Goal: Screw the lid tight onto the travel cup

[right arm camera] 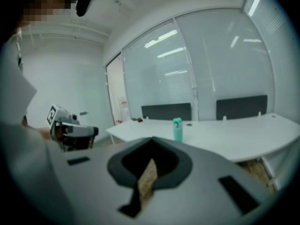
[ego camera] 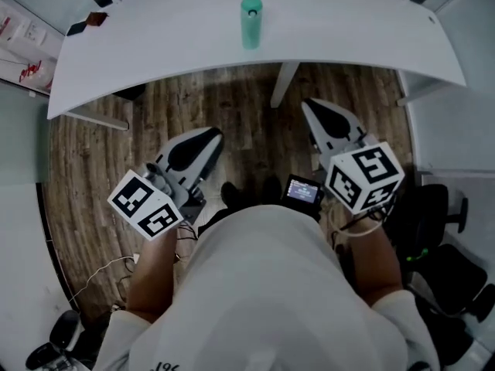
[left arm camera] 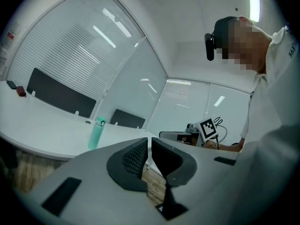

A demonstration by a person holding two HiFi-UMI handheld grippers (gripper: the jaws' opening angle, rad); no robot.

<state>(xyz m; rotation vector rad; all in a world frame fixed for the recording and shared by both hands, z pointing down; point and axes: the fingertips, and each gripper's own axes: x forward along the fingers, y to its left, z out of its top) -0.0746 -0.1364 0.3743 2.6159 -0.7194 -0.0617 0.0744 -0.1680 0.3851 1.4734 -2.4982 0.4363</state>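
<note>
The travel cup point(ego camera: 251, 22) stands near the far edge of the surface point(ego camera: 155, 52). The left hand-held gripper point(ego camera: 193, 149) and right hand-held gripper point(ego camera: 329, 122) are closed and empty. They wait well back, so work has likely not begun.

A white table point(ego camera: 155, 45) curves over a wood-plank floor point(ego camera: 232, 122) — one slanted leg point(ego camera: 284, 83) under its middle. On the table's far left corner lies a small dark-and-red object point(ego camera: 93, 19). Along its far edge stand dark panels point(left arm camera: 61, 95) — behind them, blinds point(left arm camera: 70, 46).
</note>
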